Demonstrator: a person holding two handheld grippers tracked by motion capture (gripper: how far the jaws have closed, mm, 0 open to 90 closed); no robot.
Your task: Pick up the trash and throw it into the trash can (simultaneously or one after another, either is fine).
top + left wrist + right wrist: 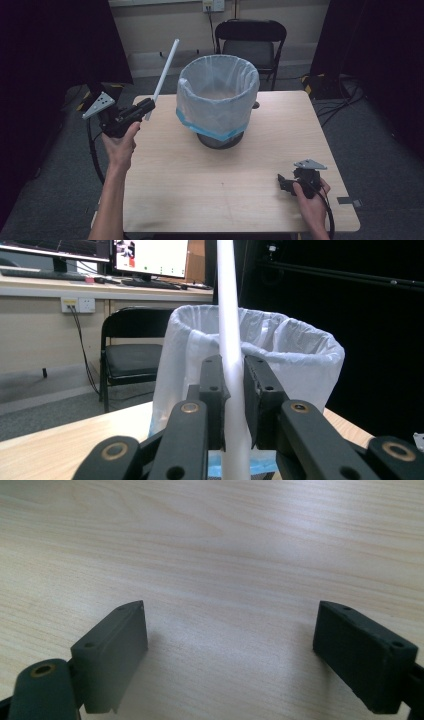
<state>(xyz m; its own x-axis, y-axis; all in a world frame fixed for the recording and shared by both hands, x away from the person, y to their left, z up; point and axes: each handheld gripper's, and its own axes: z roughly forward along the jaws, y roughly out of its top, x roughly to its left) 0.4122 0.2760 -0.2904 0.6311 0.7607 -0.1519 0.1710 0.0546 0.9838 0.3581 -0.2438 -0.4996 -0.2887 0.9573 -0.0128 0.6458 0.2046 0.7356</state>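
A long white tube (165,75) slants up and to the right from my left gripper (146,106), which is held above the table's left edge and is shut on the tube's lower end. In the left gripper view the white tube (229,340) runs upright between the two black pads (215,390), clamped by them. Right of it stands a round bin (218,97) lined with a white bag (295,355) that has a blue band at its base. My right gripper (281,181) rests low at the table's front right, jaws wide open over bare wood (225,580), nothing between them.
The light wooden table (210,185) carries the bin at its far middle. A black folding chair (250,40) stands behind the table. Dark curtains hang at both sides. Cables lie on the grey floor at the right (345,100). A desk with monitors (150,257) is at the back.
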